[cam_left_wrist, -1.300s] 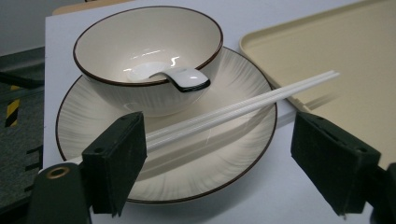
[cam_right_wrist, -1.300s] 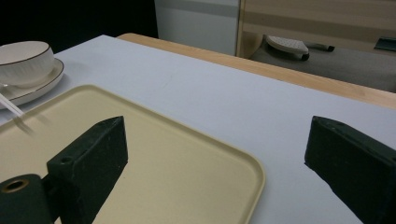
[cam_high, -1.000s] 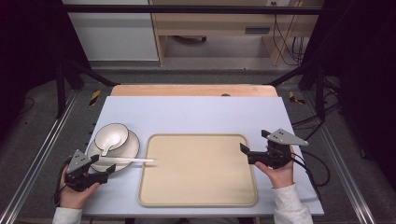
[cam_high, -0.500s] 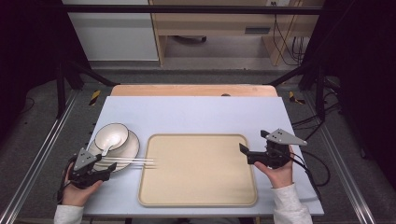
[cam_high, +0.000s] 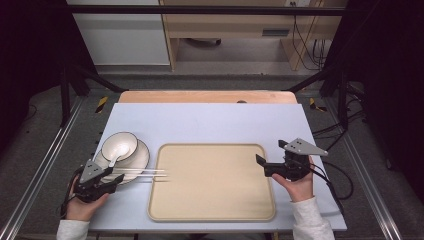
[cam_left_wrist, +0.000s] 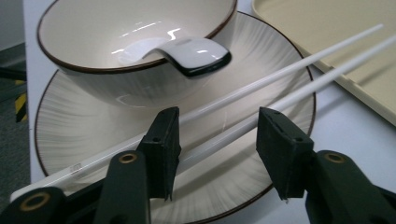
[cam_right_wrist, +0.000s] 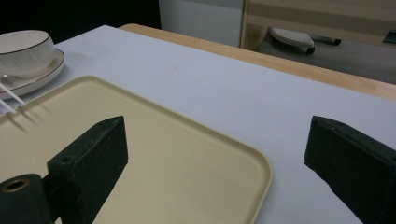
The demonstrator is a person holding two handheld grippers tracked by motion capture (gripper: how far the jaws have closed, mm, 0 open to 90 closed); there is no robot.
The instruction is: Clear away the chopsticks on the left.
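Observation:
A pair of white chopsticks (cam_high: pixel 145 173) (cam_left_wrist: pixel 299 70) lies across a ribbed cream plate (cam_high: pixel 141 156) (cam_left_wrist: pixel 60 126), tips over the left rim of the beige tray (cam_high: pixel 215 200) (cam_right_wrist: pixel 154 154). On the plate stands a cream bowl (cam_high: pixel 120 143) (cam_left_wrist: pixel 93 46) with a white spoon (cam_high: pixel 115 154) (cam_left_wrist: pixel 187 51) in it. My left gripper (cam_high: pixel 117 177) (cam_left_wrist: pixel 217 126) straddles the chopsticks' near ends; its jaws have just been closing, with a gap left beside the sticks. My right gripper (cam_high: pixel 264 166) (cam_right_wrist: pixel 215 140) hovers open over the tray's right edge, holding nothing.
The light blue table top (cam_high: pixel 210 125) has a wooden strip (cam_high: pixel 207 96) along its far edge. Metal rails run along both sides of the table. Cables trail from the right gripper off the table's right side.
The left gripper's jaws have narrowed around the chopsticks' near ends. The hands, chopsticks, bowl and tray have stayed where they were.

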